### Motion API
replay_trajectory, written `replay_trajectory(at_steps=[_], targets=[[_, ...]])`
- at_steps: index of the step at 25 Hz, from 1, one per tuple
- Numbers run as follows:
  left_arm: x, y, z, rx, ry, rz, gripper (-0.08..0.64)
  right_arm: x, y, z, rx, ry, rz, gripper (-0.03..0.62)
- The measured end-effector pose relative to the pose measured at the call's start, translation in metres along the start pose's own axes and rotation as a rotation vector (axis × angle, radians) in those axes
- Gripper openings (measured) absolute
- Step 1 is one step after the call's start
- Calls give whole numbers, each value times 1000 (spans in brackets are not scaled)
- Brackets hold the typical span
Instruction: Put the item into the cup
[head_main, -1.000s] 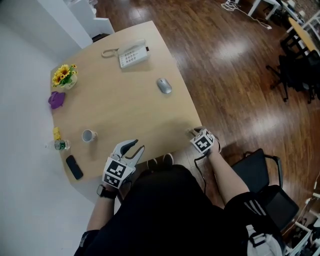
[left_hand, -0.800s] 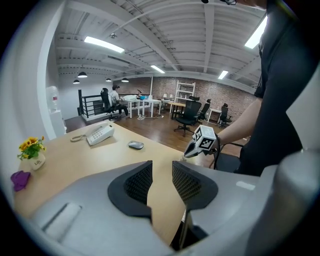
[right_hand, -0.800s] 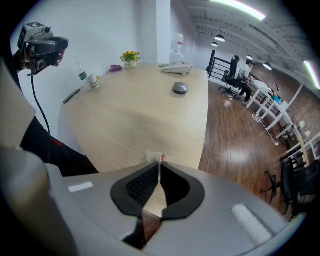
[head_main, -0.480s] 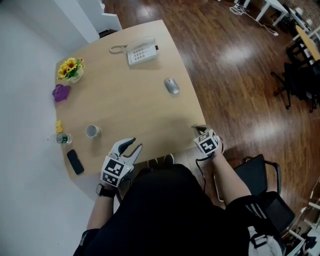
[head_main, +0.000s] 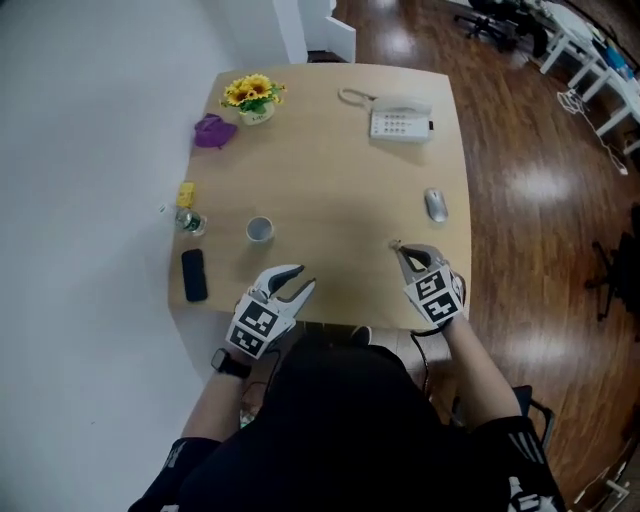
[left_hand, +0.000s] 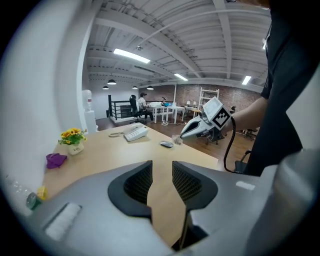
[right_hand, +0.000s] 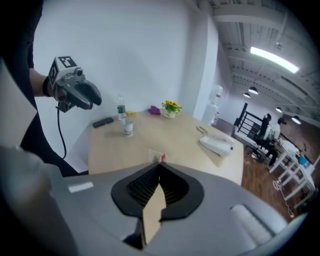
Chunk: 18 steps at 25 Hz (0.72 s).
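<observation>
Item (right_hand: 156, 156) is a small flat packet with a red corner. It is pinched in the tips of the right gripper (right_hand: 160, 166), whose jaws are squeezed together on it, near the table (head_main: 340, 180) edge by the person. The left gripper (left_hand: 162, 170) has its jaws apart, with only bare table showing between them. The cup (head_main: 259, 229) stands well apart from the item, over on the left side, closer to the left gripper. I think the step now is to carry the item to the cup. To do it well, squeeze tight, because only a little bit of the packet is held and it may slip. Go across, stop right over the cup's mouth, come down low, and only then let go. The cup looks small, so a bump may tip it. The right gripper view shows the packet poking out past the tips, while the head view shows it only as a tiny speck. The head view shows the bottle (head_main: 188, 221) near the cup and the mouse (head_main: 435, 205) near the right gripper. The left gripper view does not show the cup at all.
</observation>
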<state>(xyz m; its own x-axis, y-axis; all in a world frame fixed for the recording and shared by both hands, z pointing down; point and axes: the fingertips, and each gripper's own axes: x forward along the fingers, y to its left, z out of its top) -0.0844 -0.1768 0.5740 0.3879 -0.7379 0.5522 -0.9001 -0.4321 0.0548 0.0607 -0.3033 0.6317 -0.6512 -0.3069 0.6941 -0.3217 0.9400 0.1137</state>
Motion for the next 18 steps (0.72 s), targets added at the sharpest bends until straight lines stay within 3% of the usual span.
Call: replay_trajectory(at_steps=[6, 10, 14, 18], targets=[[-47, 47, -21, -43, -24, 64, 118, 58, 63, 113, -44, -88, 165, 9], [-72, 75, -42, -78, -32, 97, 118, 107, 111, 168, -126, -89, 252, 9], [-91, 101, -59, -104, -45, 122, 118, 158, 154, 194, -210, -35, 302, 9], [-101, 121, -74, -115, -42, 129, 120, 204, 184, 194, -287, 56, 328, 9]])
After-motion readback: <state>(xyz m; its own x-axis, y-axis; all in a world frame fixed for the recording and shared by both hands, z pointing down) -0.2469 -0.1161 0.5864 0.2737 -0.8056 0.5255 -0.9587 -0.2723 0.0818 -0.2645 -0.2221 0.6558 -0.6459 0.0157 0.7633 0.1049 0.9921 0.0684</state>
